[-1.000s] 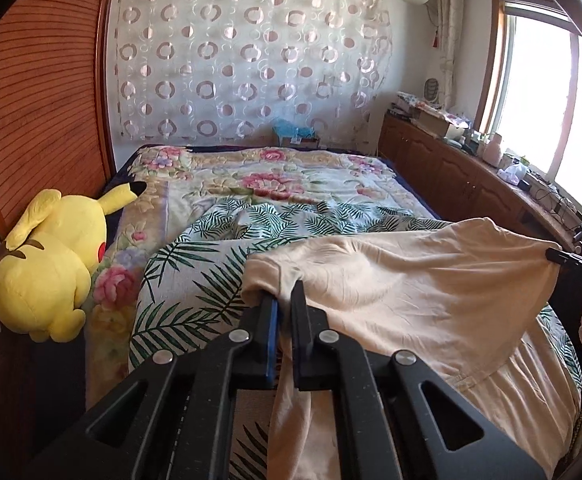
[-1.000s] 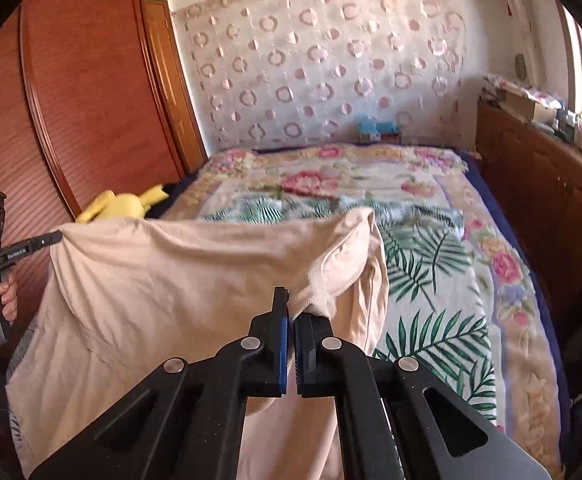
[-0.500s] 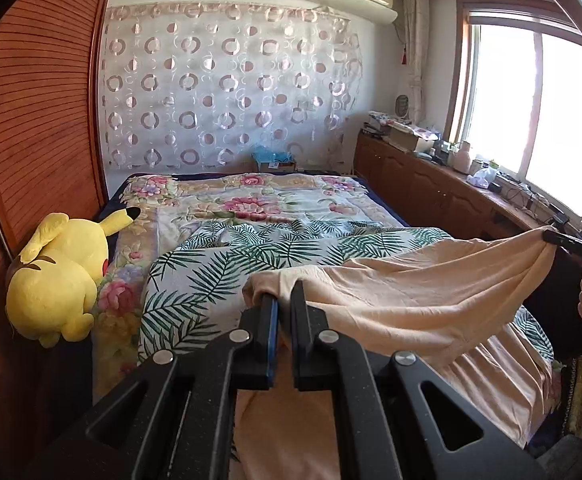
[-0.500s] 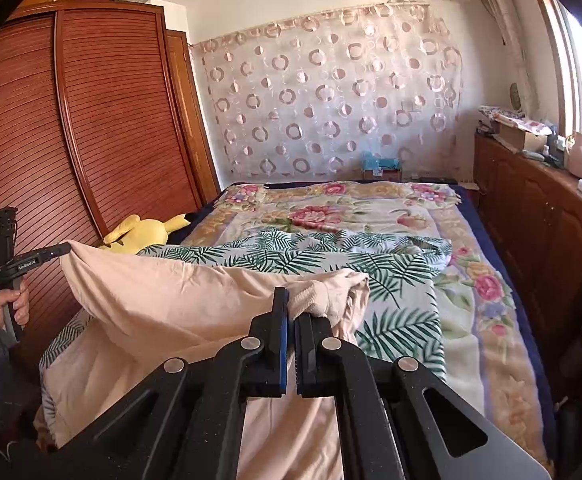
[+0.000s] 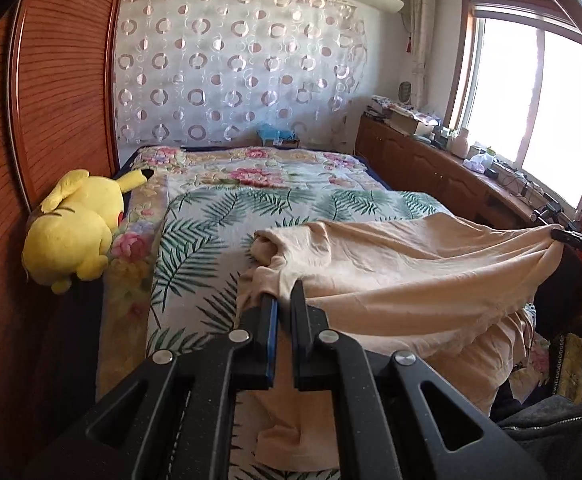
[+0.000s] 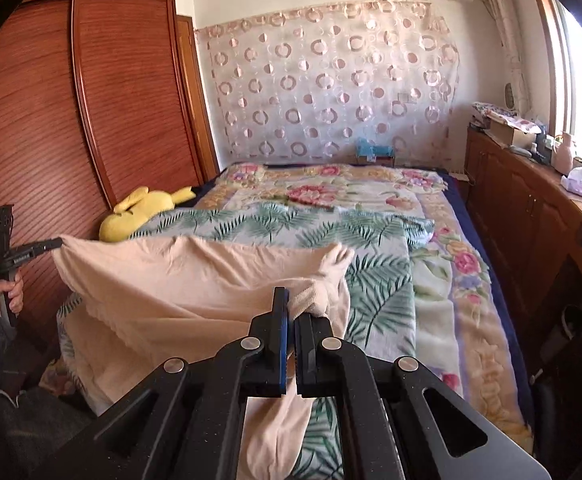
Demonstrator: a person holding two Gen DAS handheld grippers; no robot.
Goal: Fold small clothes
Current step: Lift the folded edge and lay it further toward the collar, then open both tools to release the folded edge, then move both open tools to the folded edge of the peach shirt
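Note:
A beige long-sleeved shirt is stretched between both grippers over the near end of the bed; its lower part hangs off the bed's edge. My left gripper is shut on one corner of the shirt. My right gripper is shut on the other corner, by a ribbed cuff. The shirt also fills the right wrist view. Each gripper shows in the other's view, the right one and the left one, pinching the cloth.
The bed has a palm-leaf sheet over a floral blanket. A yellow plush toy lies at the bed's left edge by the wooden wardrobe. A cluttered wooden cabinet runs along the window side.
Both grippers have lowered the shirt toward the bed. It hung as a raised sheet one second ago; now its middle rests on the palm-leaf sheet.

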